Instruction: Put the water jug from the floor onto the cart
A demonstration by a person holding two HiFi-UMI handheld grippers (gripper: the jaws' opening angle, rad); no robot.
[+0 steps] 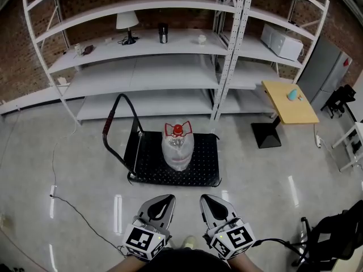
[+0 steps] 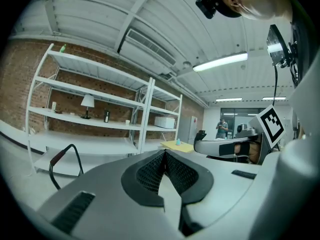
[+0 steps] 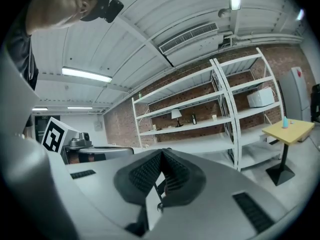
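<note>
Water jug (image 1: 177, 149) w/ red cap stands upright on the black cart (image 1: 207, 173), about mid-deck, in front of white shelves (image 1: 142, 43). Left gripper (image 1: 168, 198) and right gripper (image 1: 206, 199) are side by side just before the cart's near edge, not touching the jug. Both grippers have jaws pressed together, nothing between them.

Blk cart (image 1: 205, 164) on grey floor (image 1: 266, 177), water jug (image 1: 177, 150) upright on deck
</note>
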